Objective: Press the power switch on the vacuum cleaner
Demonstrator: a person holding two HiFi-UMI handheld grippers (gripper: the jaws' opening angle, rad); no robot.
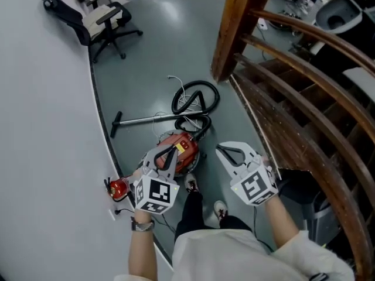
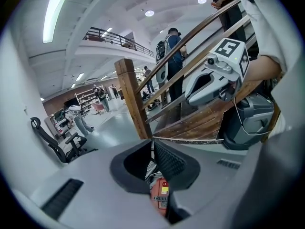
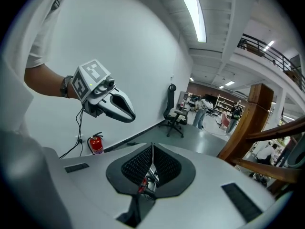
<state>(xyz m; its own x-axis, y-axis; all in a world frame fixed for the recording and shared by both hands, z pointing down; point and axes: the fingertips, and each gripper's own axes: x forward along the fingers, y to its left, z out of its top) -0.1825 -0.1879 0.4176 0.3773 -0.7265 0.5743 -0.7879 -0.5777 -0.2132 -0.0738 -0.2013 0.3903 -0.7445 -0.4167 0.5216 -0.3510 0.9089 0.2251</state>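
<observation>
The red vacuum cleaner (image 1: 180,151) lies on the grey floor, with its black hose (image 1: 196,98) coiled behind it and its metal wand (image 1: 146,120) stretched out to the left. My left gripper (image 1: 174,151) hovers right over the red body, pointing down at it, jaw tips together and nothing between them. Through its jaws in the left gripper view (image 2: 152,141) I see the red casing (image 2: 162,194) with a label. My right gripper (image 1: 218,149) hangs just right of the vacuum, shut and empty (image 3: 152,146). No switch can be made out.
A white curved wall (image 1: 47,127) runs along the left, with a red fire extinguisher (image 1: 119,187) at its foot. A wooden stair railing (image 1: 293,98) and post (image 1: 240,28) close off the right. An office chair (image 1: 105,19) stands far back. My feet (image 1: 192,183) are beside the vacuum.
</observation>
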